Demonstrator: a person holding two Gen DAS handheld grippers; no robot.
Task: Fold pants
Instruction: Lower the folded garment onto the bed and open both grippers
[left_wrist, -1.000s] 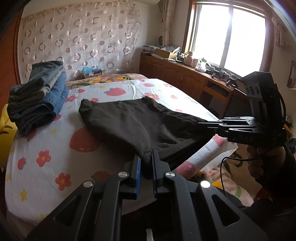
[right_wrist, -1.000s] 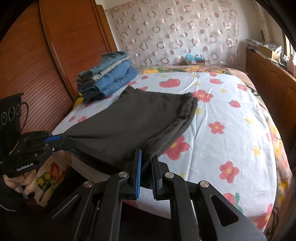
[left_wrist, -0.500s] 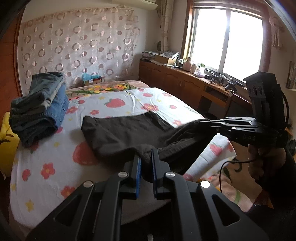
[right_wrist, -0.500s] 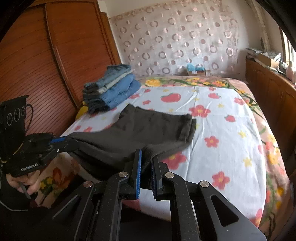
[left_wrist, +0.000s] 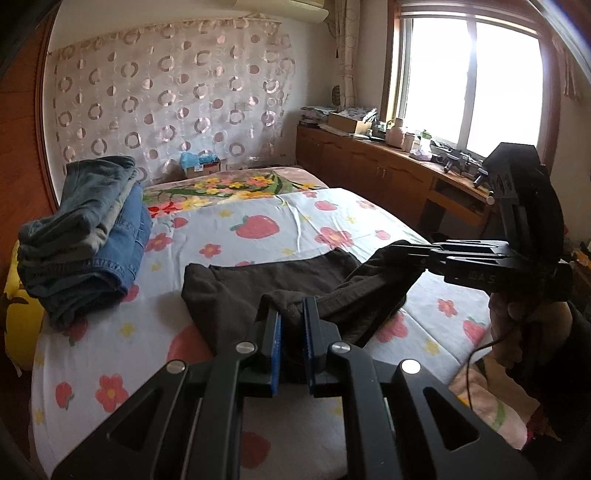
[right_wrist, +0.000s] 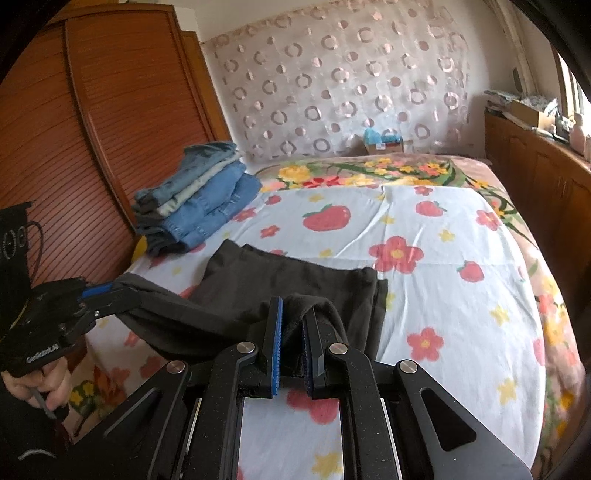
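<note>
Dark brown pants (left_wrist: 266, 280) lie partly on the flowered bed sheet (left_wrist: 280, 229), their near end lifted. My left gripper (left_wrist: 291, 314) is shut on one corner of the near end. My right gripper (right_wrist: 293, 317) is shut on the other corner and also shows in the left wrist view (left_wrist: 395, 251) at the right. The left gripper shows in the right wrist view (right_wrist: 110, 291) at the left. The pants (right_wrist: 295, 280) sag between the two grippers, and the far part lies flat on the sheet (right_wrist: 424, 229).
A stack of folded jeans (left_wrist: 88, 229) sits at the bed's far left, also in the right wrist view (right_wrist: 199, 199). A wooden wardrobe (right_wrist: 92, 147) stands left of the bed. A low cabinet (left_wrist: 388, 173) with clutter runs under the window at the right.
Both grippers have lifted the near end of the pants and carried it forward over the bed. The cloth between them has gone from taut to sagging and bunched.
</note>
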